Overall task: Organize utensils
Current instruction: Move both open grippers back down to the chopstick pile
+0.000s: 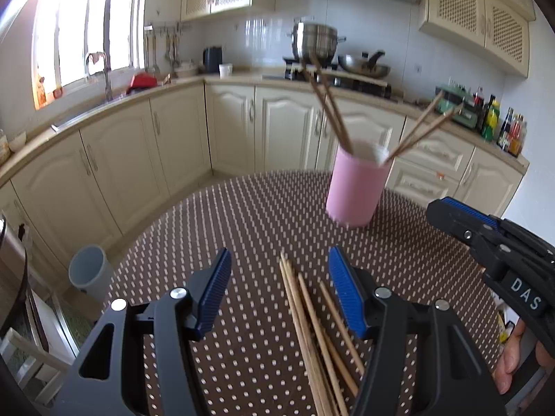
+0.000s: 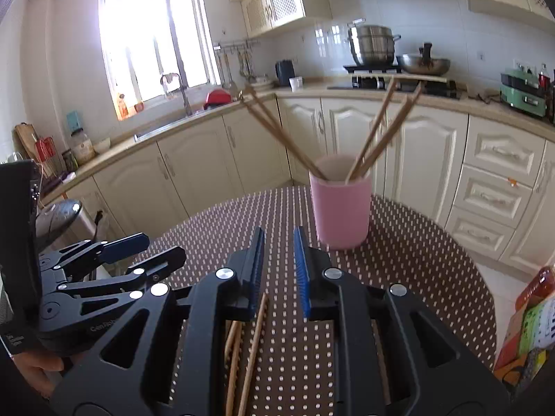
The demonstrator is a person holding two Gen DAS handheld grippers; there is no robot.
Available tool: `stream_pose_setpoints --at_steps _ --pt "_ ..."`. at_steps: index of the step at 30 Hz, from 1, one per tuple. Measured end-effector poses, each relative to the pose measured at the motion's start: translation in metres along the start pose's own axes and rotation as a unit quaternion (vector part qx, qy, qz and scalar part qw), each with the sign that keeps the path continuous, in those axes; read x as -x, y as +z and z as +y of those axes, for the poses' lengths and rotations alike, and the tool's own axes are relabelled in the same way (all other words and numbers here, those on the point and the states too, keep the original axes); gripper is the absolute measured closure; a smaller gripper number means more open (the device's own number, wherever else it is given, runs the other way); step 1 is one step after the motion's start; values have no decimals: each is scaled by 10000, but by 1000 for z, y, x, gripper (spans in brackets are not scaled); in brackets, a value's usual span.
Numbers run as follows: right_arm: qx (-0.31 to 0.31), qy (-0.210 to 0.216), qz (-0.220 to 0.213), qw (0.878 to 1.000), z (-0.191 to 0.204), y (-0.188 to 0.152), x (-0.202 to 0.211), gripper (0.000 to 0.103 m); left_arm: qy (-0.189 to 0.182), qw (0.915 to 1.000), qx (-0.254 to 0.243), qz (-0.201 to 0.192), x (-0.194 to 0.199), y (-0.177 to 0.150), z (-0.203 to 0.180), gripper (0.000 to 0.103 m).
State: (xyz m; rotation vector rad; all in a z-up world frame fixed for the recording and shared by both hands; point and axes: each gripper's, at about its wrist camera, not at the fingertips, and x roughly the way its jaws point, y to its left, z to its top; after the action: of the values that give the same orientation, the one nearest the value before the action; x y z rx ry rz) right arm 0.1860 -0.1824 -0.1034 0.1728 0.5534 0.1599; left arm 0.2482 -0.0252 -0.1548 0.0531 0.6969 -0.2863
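A pink cup stands on the brown dotted table and holds several wooden chopsticks leaning left and right. It also shows in the right wrist view. Several loose chopsticks lie flat on the table between and under my left gripper's fingers. My left gripper is open wide just above them and holds nothing. My right gripper is open with a narrow gap, empty, above more loose chopsticks. The right gripper shows at the right edge of the left wrist view.
Cream kitchen cabinets and a counter run behind the table, with a sink, a kettle, pots on a stove and bottles. A grey bin stands on the floor to the left. Colourful packets lie at the table's right edge.
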Motion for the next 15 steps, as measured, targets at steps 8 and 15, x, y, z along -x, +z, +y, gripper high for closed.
stream_pose_setpoints --at_steps 8,15 --pt "-223 18 633 9977 -8 -44 -23 84 114 9961 -346 802 -46 -43 -12 45" --pt "-295 82 938 9951 -9 -54 -33 84 404 9929 -395 1044 -61 -55 4 45"
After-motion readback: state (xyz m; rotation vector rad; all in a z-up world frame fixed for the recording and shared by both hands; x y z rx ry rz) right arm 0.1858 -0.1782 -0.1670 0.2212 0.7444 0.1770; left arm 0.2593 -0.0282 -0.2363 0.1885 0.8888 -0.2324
